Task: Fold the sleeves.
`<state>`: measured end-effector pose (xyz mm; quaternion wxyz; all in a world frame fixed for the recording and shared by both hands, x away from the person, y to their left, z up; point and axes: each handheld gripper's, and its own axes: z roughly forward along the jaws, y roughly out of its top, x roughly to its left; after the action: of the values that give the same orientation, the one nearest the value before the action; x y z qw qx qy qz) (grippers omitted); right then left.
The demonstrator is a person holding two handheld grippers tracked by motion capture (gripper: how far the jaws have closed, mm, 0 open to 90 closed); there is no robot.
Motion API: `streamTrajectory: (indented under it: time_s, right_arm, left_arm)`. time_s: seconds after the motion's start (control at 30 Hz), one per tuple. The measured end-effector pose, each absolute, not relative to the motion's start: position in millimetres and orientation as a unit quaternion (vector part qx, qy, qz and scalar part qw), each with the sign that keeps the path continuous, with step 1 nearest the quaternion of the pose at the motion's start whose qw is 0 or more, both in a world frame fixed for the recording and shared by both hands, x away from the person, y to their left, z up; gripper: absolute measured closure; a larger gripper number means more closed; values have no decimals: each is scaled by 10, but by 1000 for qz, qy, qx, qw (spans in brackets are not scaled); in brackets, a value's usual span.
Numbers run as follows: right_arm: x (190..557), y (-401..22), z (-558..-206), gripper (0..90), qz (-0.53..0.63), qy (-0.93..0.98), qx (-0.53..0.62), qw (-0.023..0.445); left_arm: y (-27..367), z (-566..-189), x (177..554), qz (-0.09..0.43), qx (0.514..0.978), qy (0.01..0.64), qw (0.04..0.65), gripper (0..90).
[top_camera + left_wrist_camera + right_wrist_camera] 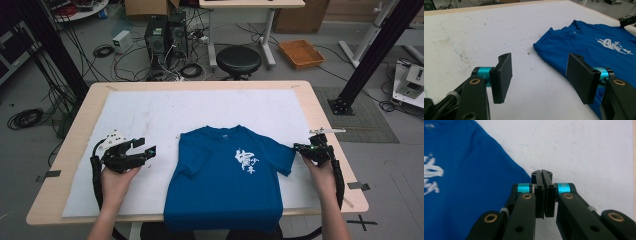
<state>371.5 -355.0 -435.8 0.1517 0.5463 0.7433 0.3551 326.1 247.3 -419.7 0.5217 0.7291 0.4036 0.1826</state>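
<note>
We see the blue cotton T-shirt with white print (227,177) lying flat on the white sheet (150,120) over the wooden counter (327,135), hem hanging off the near edge. Our right gripper (300,148) has its jaws together at the sleeve edge; whether cloth is pinched, we cannot tell. Our left gripper (149,148) rests beside the shirt, jaws apart.
</note>
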Motion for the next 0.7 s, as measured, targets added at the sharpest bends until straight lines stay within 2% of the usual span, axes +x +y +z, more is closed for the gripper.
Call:
streamTrajectory:
  time_s: [0.2,0.43,0.7]
  right_arm:
    - [3589,-3346,-4076,897,384,742,527,160]
    - [3455,-2755,-3719,896,380,765,485,189]
    - [3577,-1980,-3766,895,343,801,453,187]
  left_arm:
    - [2476,-4177,3302,180,724,406,529,377]
    - [2443,-4148,3337,174,725,400,533,377]
    - [2399,-4168,3373,161,732,399,528,377]
